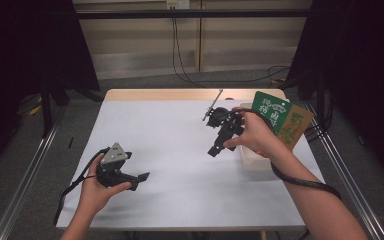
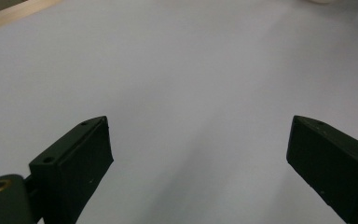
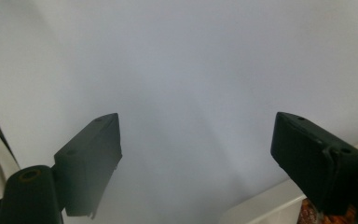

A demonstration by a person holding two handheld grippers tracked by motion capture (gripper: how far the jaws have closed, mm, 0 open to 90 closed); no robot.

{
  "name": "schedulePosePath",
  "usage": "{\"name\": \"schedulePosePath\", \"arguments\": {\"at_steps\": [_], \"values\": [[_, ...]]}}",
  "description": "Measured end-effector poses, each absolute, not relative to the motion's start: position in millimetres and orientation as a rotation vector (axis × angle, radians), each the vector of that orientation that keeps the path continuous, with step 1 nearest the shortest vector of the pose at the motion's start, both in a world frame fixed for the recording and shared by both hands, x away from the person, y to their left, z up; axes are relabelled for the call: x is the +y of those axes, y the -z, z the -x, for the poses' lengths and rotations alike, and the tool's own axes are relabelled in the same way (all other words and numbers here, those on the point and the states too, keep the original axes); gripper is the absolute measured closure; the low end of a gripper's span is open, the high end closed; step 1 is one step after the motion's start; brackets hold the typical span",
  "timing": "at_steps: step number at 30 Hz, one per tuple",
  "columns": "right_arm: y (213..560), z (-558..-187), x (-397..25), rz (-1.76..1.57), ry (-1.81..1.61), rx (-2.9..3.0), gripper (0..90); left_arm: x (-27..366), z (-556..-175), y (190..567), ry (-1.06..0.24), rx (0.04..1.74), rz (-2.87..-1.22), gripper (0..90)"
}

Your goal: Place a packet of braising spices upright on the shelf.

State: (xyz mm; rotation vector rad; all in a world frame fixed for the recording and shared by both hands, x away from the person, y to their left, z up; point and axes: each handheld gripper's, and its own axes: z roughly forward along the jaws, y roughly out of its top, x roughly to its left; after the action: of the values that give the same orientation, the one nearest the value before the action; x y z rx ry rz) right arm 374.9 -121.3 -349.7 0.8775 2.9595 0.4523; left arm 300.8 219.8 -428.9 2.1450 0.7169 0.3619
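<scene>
My left gripper (image 1: 142, 178) rests low over the front left of the pale table top (image 1: 180, 150), held in a hand, jaws pointing right. In the left gripper view the left gripper (image 2: 200, 154) is open, with bare table between its jaws. My right gripper (image 1: 214, 150) is held at the right of the table, jaws angled down toward the table beside a white tray (image 1: 252, 162). In the right gripper view the right gripper (image 3: 196, 149) is open with nothing between its jaws, and the tray's rim (image 3: 261, 205) crosses the lower right corner.
A green and tan packet (image 1: 280, 119) stands in the white tray at the table's right edge, behind the right hand. A cable (image 1: 300, 181) runs along the right forearm. Metal rails (image 1: 22, 180) flank the table on both sides.
</scene>
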Motion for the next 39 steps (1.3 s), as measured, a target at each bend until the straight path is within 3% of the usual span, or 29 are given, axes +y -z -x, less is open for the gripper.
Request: {"name": "schedulePosePath", "arguments": {"at_steps": [39], "values": [[427, -344, -127, -0.881, -0.496, 2.963, 16.4, 218, -301, 433, -0.346, 0.723, -2.168, 6.4]]}}
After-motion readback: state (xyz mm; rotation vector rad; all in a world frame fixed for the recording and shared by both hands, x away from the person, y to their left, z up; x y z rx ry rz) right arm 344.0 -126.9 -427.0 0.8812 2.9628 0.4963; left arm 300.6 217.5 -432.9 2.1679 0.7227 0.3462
